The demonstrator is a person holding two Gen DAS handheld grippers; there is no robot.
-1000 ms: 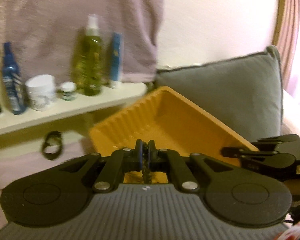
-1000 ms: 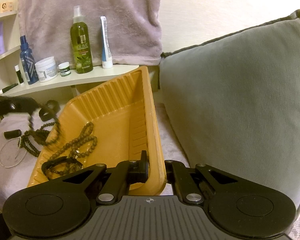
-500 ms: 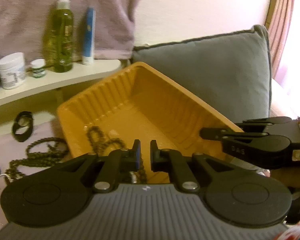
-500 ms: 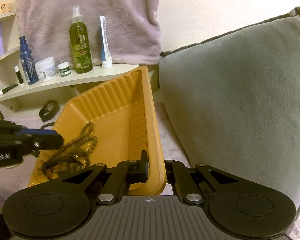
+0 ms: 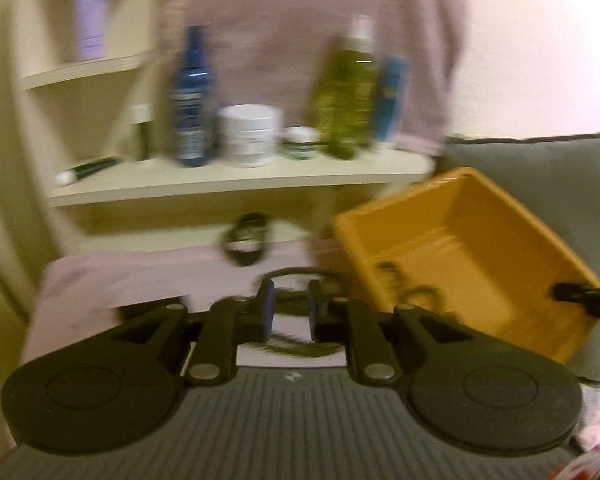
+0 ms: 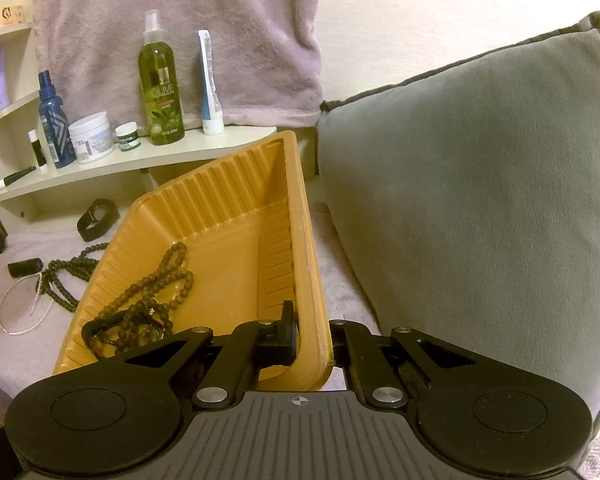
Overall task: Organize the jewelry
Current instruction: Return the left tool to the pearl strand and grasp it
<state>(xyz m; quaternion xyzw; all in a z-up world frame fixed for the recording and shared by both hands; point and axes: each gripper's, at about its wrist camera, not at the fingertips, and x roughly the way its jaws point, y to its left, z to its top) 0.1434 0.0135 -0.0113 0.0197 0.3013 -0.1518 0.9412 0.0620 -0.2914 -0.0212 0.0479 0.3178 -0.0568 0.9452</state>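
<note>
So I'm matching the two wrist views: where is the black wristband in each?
Left wrist: black wristband, blurred, centre, on the pale cloth below the shelf.
Right wrist: black wristband, left, beyond the orange tray.
Shared landmark: green spray bottle on the shelf.

The orange tray [image 6: 236,216] looks like moulded plastic, ribbed along its walls, with a smooth floor that carries a soft sheen. In it lies a string of dark beads [image 6: 160,280], rounded and matt. The cushion [image 6: 472,200] is grey cloth with a fine, velvety nap. A mauve towel [image 6: 180,20] looks fleecy and soft, like the pale fleece cover [image 6: 4,344] under the tray. The right gripper [image 6: 312,332] has matt black plastic links with shiny metal pins, and its base is grey and ridged. The green bottle [image 6: 160,84] is clear, glossy plastic, the white jar [image 6: 90,136] smooth plastic, the shelf [image 6: 112,168] cream with a smooth painted look
</note>
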